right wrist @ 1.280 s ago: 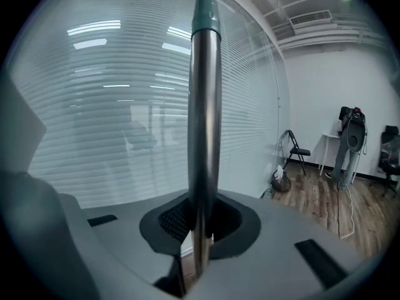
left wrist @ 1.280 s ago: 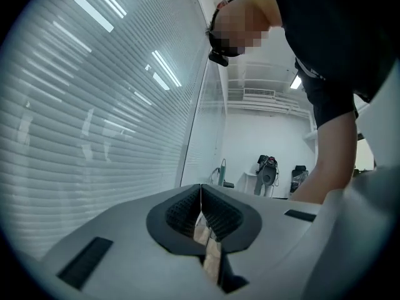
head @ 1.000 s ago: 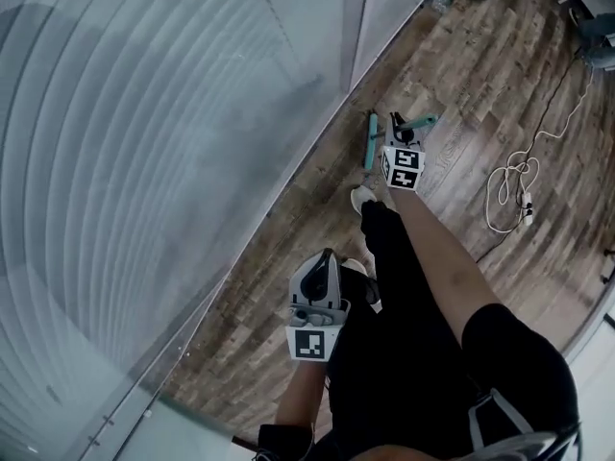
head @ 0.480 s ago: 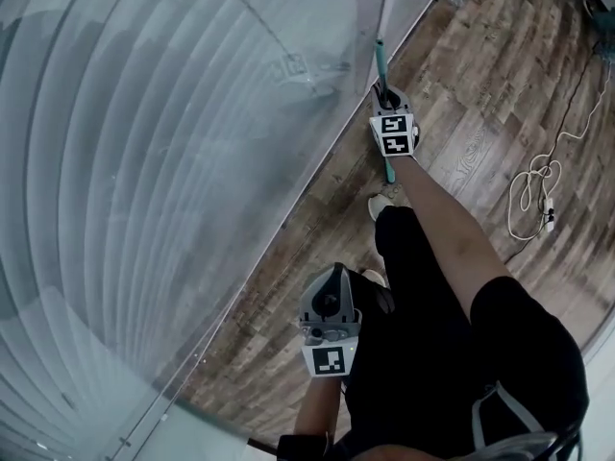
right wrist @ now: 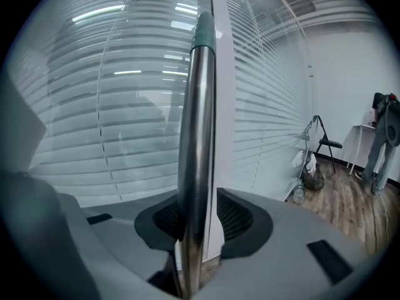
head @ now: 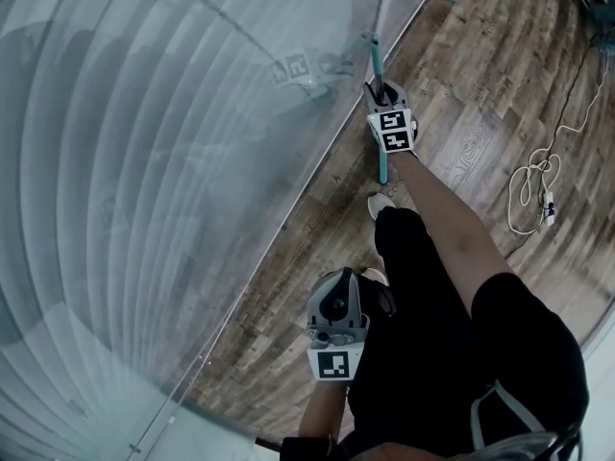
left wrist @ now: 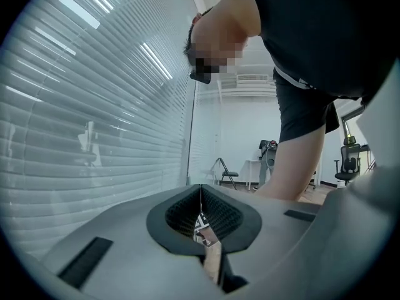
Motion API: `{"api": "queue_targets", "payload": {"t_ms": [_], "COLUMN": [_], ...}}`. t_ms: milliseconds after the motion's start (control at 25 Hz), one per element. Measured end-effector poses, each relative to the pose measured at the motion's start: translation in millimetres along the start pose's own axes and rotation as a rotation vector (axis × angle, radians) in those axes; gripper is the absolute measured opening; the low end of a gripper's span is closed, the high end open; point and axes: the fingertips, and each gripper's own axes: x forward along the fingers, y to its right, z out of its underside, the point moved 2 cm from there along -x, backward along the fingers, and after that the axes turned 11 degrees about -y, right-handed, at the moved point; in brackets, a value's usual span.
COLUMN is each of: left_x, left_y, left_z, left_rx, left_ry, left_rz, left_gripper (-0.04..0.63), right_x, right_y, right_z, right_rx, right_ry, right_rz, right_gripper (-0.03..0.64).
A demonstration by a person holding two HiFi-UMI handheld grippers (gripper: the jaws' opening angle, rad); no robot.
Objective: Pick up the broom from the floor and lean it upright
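standing broom [right wrist: 197, 105] between right gripper [right wrist: 200, 200] fingers, just opening loose, left gripper [left wrist: 200, 191] fingers closed, empty

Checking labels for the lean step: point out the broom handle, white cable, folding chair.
broom handle [right wrist: 195, 136], right gripper view, on the metal shaft.
white cable [head: 530, 195], head view, on its coiled part.
folding chair [right wrist: 326, 144], right gripper view, on the seat.

The broom [right wrist: 197, 136], a silver pole with a teal top cap, stands upright between the right gripper's [right wrist: 203, 220] jaws, which have just been opening; one pad stands clear of it.
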Motion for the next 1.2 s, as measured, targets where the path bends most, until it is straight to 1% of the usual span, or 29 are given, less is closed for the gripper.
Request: {"api": "queue_targets", "payload": {"t_ms": [120,240,400,560,720,840,960,1040,1120,1200], "left_x": [0.7,-0.8,-15.2,-28.4,-34.7,-45.9,-67.7,-87.0,-111.3,-145.6], "left_y": [0.7,1.3,8.0,14.2,17.4,19.9,19.4,17.4,19.5,34.4], "left_z": [3.5,8.0,4.4,-2.8,-12.9,-43.0,-81.5,-104.9,-130.3,-157.7], "left_rx": [0.0,0.002,-0.005,-0.018,-0.034,-0.067,-0.047,-0.051,-0.085,-0.108], "left_ry": [-0.005,-0.011,-0.033,-0.036,-0.032,-0.029,-0.002,0.025,0.052,0.077], "left_rz": [0.012,0.001,0.002,0.024,0.037,0.034,0.031,0.028,0.021,0.002], "left_gripper": [0.018,0.018,0.018,0.018,0.018,0.018,0.018,0.018,0.018,0.018], "right_x": [-2.8,-9.9,-26.2,-43.8,-66.8,-115.1,-182.8,-239.2,-306.2,-384.8], "right_y": [4.5,5.8,6.2,-3.0,0.0,6.9,3.0,-5.3,-12.7,-23.1], "right_z": [-0.7,7.7,19.1,16.7,8.0,1.2,-2.4,-9.3,-23.0,-32.0], "right_rx": [-0.014,-0.033,-0.028,-0.056,-0.044,-0.066,-0.137,-0.164,-0.145,-0.116], "right_ry": [0.029,-0.001,-0.048,-0.044,-0.046,-0.092,-0.119,-0.115,-0.099,-0.08], "right_rz": [-0.015,-0.036,-0.042,-0.055,-0.021,-0.009,-0.04,-0.064,-0.085,-0.114], "right_gripper": [0.147,0.175,0.183,0.186,0.186,0.186,0.186,0.186,0.186,0.186]}}
